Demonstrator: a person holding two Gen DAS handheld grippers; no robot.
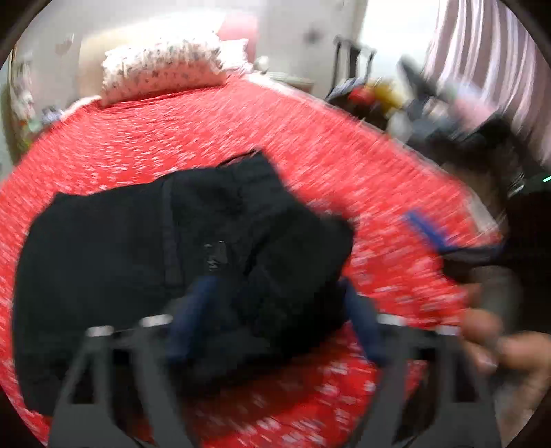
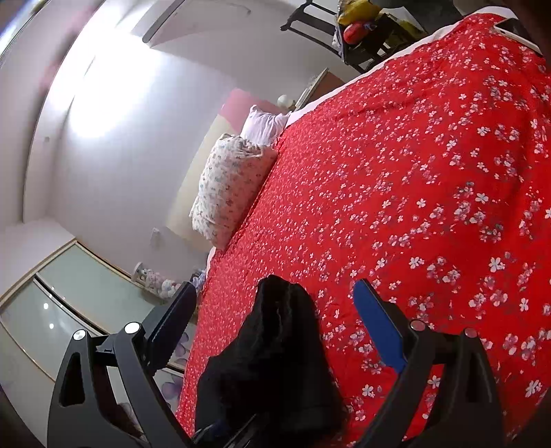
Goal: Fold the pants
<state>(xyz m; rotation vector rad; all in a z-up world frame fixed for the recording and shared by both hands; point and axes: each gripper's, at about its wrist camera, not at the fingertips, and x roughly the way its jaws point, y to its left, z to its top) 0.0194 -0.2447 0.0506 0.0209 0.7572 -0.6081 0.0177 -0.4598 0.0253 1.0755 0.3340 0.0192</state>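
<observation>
red bedding (image 2: 413, 172) printed with small white flowers covers the whole bed, and a floral pillow (image 2: 230, 186) leans at its head, far ahead of the right gripper (image 2: 275, 299) and to its left. a second, plain pale pillow (image 2: 263, 124) sits just behind the floral one. beyond the bed's far edge a dark chair (image 2: 344, 31) holds yellow and red items.

black pants (image 1: 165, 262) lie in a rumpled heap on the bedding, directly under and ahead of the left gripper (image 1: 275, 296). its blue-padded fingers (image 1: 193, 310) stand apart, with the dark cloth spread beneath and between them; the left wrist view is smeared with motion blur, so whether the pads touch the fabric cannot be told. to that gripper's right a hand (image 1: 506, 348) shows at the frame edge, near the other gripper's blue pad.

from the right wrist view, a bunched end of the pants rises between the right gripper's fingers (image 2: 378, 327), which are spread wide and clear of the cloth on both sides.
</observation>
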